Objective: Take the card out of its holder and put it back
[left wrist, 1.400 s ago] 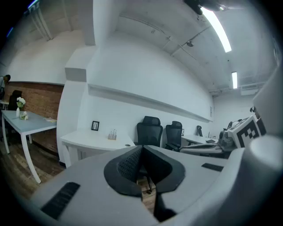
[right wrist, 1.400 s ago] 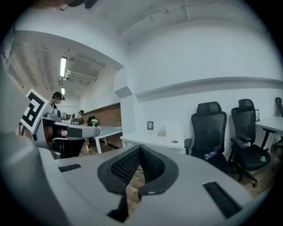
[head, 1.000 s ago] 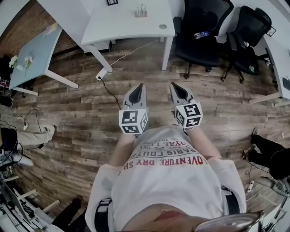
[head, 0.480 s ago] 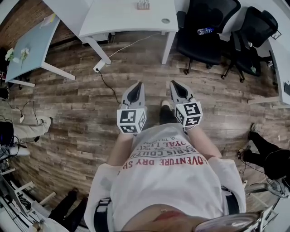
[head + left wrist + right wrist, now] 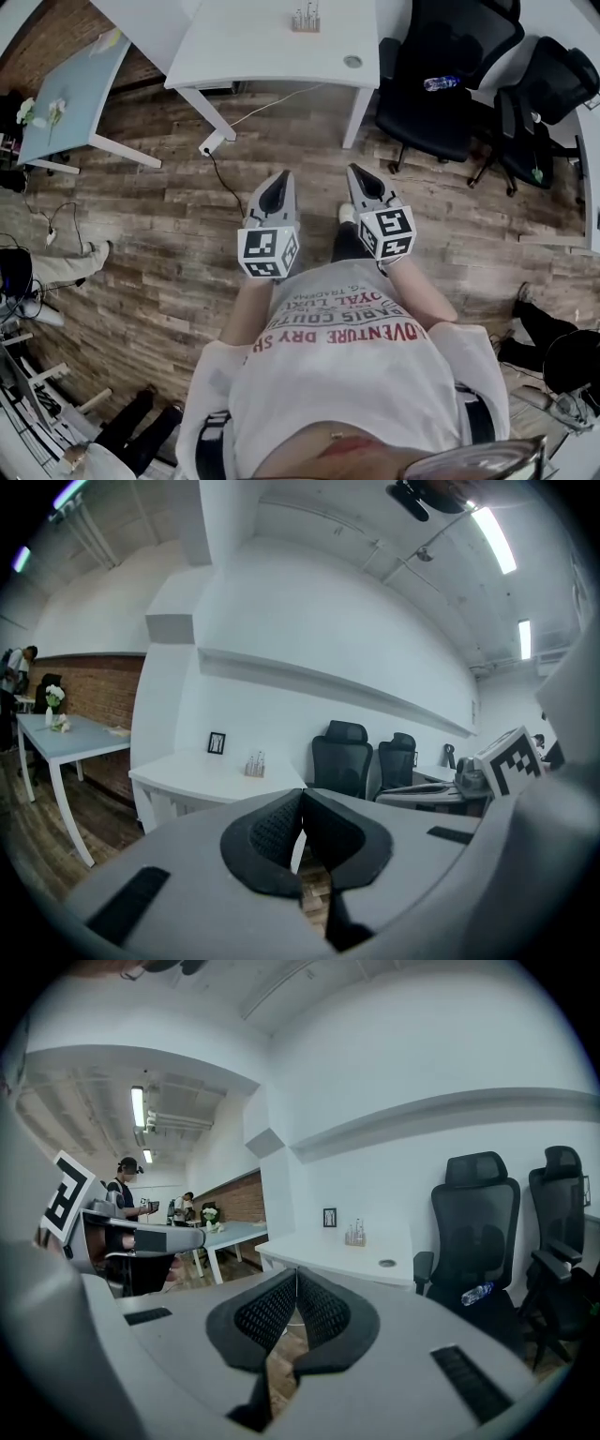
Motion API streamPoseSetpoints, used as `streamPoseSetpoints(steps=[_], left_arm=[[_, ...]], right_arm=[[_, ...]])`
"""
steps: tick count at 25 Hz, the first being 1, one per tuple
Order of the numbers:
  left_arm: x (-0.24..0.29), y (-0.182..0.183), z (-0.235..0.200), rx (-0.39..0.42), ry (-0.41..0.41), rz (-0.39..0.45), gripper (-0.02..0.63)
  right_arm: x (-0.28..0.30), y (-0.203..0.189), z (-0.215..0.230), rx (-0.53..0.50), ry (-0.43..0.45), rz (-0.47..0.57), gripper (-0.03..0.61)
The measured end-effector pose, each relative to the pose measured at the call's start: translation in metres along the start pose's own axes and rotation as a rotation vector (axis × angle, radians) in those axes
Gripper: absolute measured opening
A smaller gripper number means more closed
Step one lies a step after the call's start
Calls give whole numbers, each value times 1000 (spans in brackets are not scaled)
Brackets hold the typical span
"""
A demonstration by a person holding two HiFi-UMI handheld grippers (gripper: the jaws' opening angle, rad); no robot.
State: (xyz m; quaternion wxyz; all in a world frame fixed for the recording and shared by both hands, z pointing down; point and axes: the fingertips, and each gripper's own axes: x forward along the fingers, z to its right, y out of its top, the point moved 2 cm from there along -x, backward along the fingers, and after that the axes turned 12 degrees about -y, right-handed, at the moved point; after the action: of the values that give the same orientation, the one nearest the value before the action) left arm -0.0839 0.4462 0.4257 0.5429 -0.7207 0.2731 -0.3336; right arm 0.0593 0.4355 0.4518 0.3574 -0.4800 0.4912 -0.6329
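Observation:
A small clear holder (image 5: 305,19) stands on the white table (image 5: 253,47) ahead of me; it is too small to tell whether a card is in it. It also shows as the holder (image 5: 254,763) in the left gripper view and the holder (image 5: 354,1234) in the right gripper view. I hold both grippers side by side in front of my chest, over the wooden floor and well short of the table. The left gripper (image 5: 279,180) is shut and empty, its pads meeting (image 5: 302,794). The right gripper (image 5: 359,174) is shut and empty too (image 5: 296,1274).
Two black office chairs (image 5: 422,112) stand right of the white table, a water bottle (image 5: 441,82) on one seat. A light-blue table (image 5: 66,94) with flowers is at the left. A cable (image 5: 225,178) runs over the floor. Other people's legs (image 5: 66,267) show at the edges.
The head view has drifted, so the table and chairs sit a little further right and lower in view. Both grippers stay shut, side by side.

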Motion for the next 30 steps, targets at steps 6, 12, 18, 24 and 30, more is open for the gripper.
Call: streamPoseSetpoints(steps=[6,12,18,24,30], left_arm=[[77,25,-16,-14,44,0,25],[152,47,-35,-25,79,11,25],[213,61,-54,-39,109,23,25],[256,60,-71,-43,112,-16,25],[290,66,-107,-53,96,-30,25]], right_arm=[[60,28,60,4,27,-2,26],[119,47,112,8,65,-10,26],[168,60,153,-1,92,-23,26],[208,59,178,23,104,-53,26],[252,64,183,30,95,-70,26]])
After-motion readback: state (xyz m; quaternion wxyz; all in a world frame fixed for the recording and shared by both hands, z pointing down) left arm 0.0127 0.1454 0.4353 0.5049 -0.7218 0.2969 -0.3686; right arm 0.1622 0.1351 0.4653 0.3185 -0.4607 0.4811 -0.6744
